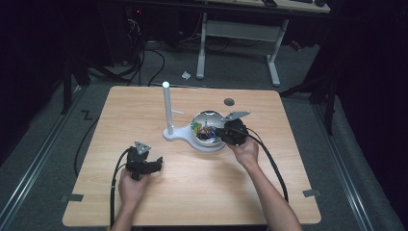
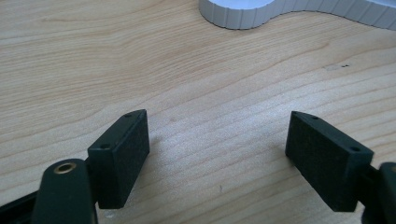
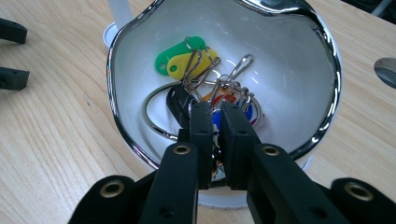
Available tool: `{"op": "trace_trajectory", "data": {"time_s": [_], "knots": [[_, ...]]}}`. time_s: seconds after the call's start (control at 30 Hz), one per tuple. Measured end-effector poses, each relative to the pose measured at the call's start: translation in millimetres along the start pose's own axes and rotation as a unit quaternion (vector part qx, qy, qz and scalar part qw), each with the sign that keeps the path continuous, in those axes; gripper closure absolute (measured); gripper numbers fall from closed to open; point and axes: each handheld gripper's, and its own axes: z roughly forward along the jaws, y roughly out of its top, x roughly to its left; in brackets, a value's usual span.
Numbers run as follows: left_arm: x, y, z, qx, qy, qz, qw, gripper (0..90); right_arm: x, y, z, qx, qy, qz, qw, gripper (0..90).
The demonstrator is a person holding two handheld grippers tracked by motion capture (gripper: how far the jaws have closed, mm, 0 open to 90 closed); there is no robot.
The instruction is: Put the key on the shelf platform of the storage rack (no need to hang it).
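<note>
Two grippers: we hold one each.
Right gripper (image 3: 215, 116): clenched on keys (image 3: 219, 95), bowl (image 3: 140, 56), frame centre.
Left gripper (image 2: 217, 149): released, lower left.

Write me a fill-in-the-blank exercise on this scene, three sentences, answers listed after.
1. The key tags and rings lie inside a shiny ____.
2. The right gripper reaches into it with its jaws nearly ____.
3. The left gripper sits over bare wooden table with its jaws ____ and nothing between them.

Missing words: bowl; shut; open
</note>
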Motion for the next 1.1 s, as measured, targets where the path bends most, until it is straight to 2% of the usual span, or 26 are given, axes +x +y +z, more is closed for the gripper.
{"op": "trace_trajectory", "data": {"time_s": [0.07, 0.23, 0.4, 0.6, 1.1], "knots": [[0.0, 0.0, 0.0, 0.000, 0.000, 0.000, 1.0000, 22.0, -0.4, 0.2, 1.2, -0.002, 0.003, 0.001, 1.0000, 79.9], [0.1, 0.0, 0.0, 0.000, 0.000, 0.001, 1.0000, 22.0, -1.0, 0.6, -0.8, -0.007, 0.004, 0.005, 1.0000, 77.3], [0.1, 0.1, 0.0, 0.000, 0.000, 0.001, 1.0000, 22.0, -1.7, 2.3, -5.7, -0.020, 0.003, 0.016, 0.9997, 64.0], [0.0, 0.0, 0.0, 0.000, 0.000, 0.000, 1.0000, 22.0, -4.0, 3.9, -16.8, -0.036, 0.002, 0.028, 0.9990, 55.4], [0.1, 0.1, -0.1, 0.000, 0.000, 0.001, 1.0000, 21.9, -10.5, 3.7, -45.9, -0.059, -0.007, 0.028, 0.9979, 51.7]]}}
